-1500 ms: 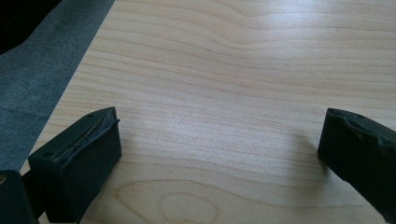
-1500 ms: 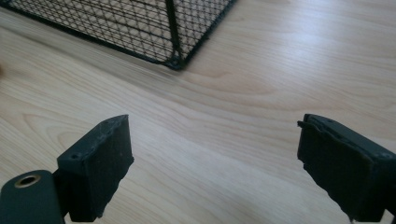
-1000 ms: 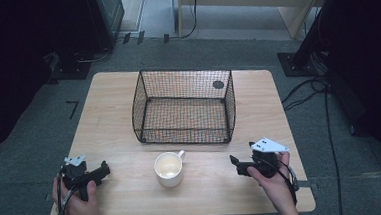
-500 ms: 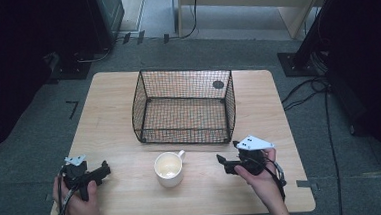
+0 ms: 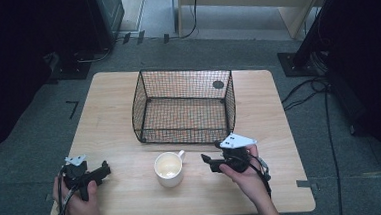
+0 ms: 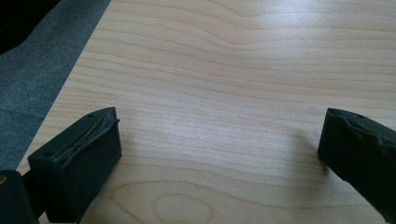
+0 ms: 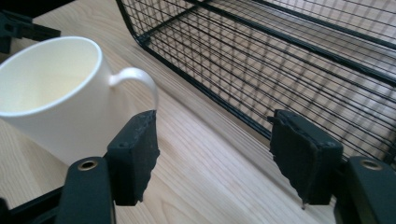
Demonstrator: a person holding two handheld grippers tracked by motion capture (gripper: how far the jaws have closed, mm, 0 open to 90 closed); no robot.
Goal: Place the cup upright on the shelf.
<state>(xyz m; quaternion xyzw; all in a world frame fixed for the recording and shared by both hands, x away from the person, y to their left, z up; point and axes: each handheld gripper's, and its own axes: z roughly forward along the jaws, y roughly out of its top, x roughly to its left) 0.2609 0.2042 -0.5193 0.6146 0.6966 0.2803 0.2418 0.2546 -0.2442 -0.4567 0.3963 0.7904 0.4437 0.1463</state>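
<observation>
The desk (image 5: 108, 107) is a pale wooden top with rounded corners, standing on grey carpet; bare wood runs wide along its left side and front edge. The wire basket (image 5: 183, 105) sits on the far half, near the middle, with open desk to its left and right and a dark round spot on the wood behind its far right corner. In front of the basket's near wall, a little apart from it, stands the white mug (image 5: 168, 169), upright, its handle turned toward the basket and to the right.

The right gripper (image 5: 207, 160) lies low over the desk just right of the mug, held in the person's right hand (image 5: 245, 177), which comes in from the front edge; it points left toward the mug. In the right gripper view its fingers (image 7: 135, 154) stand wide apart with bare wood between them, the left one just beside the mug's handle, though whether it touches is hard to tell. The basket's near wall runs close by the other finger.

The left gripper (image 5: 104, 169) rests near the front left corner in the left hand (image 5: 79, 209), well apart from the mug, pointing right. Its fingers (image 6: 81, 158) are spread wide over bare wood, close to the desk's left edge.
</observation>
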